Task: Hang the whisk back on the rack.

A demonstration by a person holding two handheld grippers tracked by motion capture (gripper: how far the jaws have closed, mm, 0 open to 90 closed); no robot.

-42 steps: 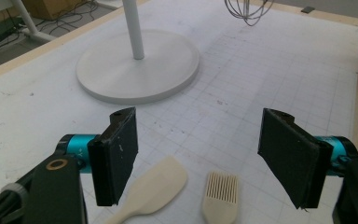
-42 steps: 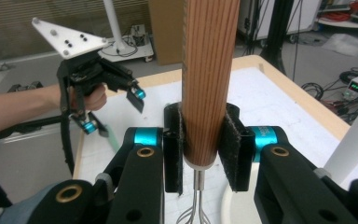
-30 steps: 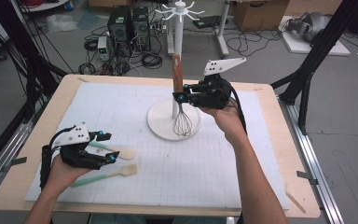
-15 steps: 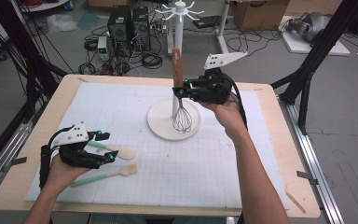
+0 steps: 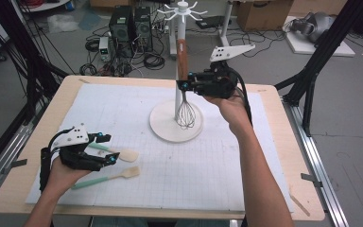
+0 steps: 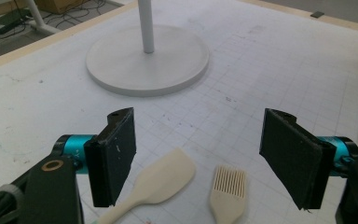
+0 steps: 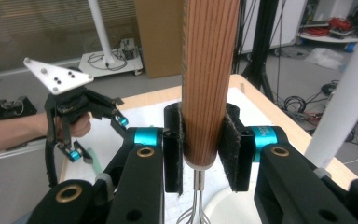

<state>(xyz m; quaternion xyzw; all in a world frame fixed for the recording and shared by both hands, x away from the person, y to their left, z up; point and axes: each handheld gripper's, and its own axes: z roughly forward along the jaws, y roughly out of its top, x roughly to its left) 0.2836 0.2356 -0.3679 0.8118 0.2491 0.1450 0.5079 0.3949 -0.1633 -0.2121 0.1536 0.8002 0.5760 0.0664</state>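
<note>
- the whisk (image 5: 184, 90) hangs upright above the round white base (image 5: 163, 128) of the stand, its wooden handle (image 7: 209, 79) clenched between the pads of my right fingers (image 5: 185, 85); its wire loops sit just in front of the stand's white pole (image 5: 180, 56).
- in the right gripper view the handle runs off the top edge, and the wires are cut off at the bottom, so i cannot make out their shape there.
- from above, whether the wires touch the base is hard to tell.
- my left fingers (image 6: 200, 156) stand spread and released, low over the bench (image 5: 52, 101), with a cream spatula (image 6: 161, 179) and a cream brush (image 6: 228, 189) lying between them, untouched.
- their handles are cut off by the left gripper view's lower edge; from above the mint handles are partly covered by my left hand (image 5: 64, 172).
</note>
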